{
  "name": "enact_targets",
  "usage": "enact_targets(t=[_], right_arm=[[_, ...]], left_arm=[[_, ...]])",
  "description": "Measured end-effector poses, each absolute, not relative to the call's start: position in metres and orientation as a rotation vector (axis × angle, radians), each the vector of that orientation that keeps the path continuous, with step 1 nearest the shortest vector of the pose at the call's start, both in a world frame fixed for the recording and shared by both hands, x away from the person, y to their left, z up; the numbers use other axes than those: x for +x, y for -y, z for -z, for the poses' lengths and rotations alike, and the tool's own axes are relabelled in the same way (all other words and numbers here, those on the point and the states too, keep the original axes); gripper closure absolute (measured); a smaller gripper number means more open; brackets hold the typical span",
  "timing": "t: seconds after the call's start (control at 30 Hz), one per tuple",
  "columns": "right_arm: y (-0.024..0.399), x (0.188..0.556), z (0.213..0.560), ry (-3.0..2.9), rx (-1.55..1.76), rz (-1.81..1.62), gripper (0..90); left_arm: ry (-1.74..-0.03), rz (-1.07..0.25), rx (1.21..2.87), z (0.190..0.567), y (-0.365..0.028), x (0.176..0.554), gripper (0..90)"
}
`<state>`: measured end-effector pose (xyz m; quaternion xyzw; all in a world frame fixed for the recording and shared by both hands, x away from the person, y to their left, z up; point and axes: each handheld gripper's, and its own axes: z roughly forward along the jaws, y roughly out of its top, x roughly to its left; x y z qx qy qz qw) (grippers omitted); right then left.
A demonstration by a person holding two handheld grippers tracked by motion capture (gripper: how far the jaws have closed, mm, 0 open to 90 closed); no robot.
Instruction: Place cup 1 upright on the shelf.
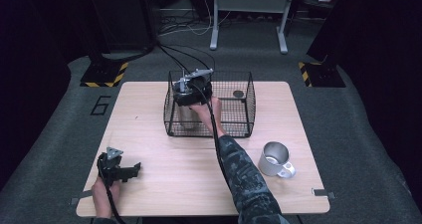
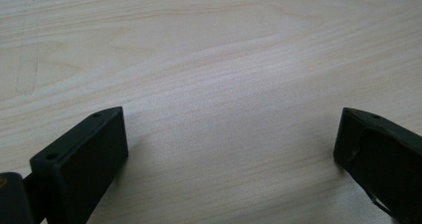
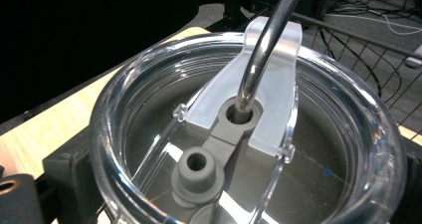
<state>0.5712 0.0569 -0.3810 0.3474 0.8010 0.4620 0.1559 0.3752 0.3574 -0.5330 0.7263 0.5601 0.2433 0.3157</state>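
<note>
Tumbler point(image 3: 249, 134) sits clamped between right gripper point(image 1: 191, 92) jaws (inside wire basket point(image 1: 239, 127)); left gripper point(image 1: 119, 169) gapes wide.

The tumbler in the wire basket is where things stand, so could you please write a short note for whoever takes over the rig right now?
Right tongs: inside the wire basket, shut on the tumbler, a steel cup with a clear lid and metal straw.
Left tongs: open, holding nothing, low over the table at its near left corner.
Metal mug: on the table, right of the basket, untouched.
Done: tumbler gripped.
Left: whether it goes in or comes out cannot be told; the mug likely comes next.
</note>
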Motion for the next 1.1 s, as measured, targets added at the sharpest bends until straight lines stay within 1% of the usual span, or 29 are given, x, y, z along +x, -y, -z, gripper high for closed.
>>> enact_targets(t=[0.6, 1.1], right_arm=[[-0.064, 0.568, 0.396, -2.313, 1.035, -1.295, 3.5], [-0.066, 0.569, 0.4, -2.318, 1.052, -1.273, 3.5]], left_arm=[[-1.475, -0.641, 1.914, 0.533, -0.357, 0.375, 0.6], [-1.474, -0.641, 1.914, 0.533, -0.357, 0.375, 0.6]])
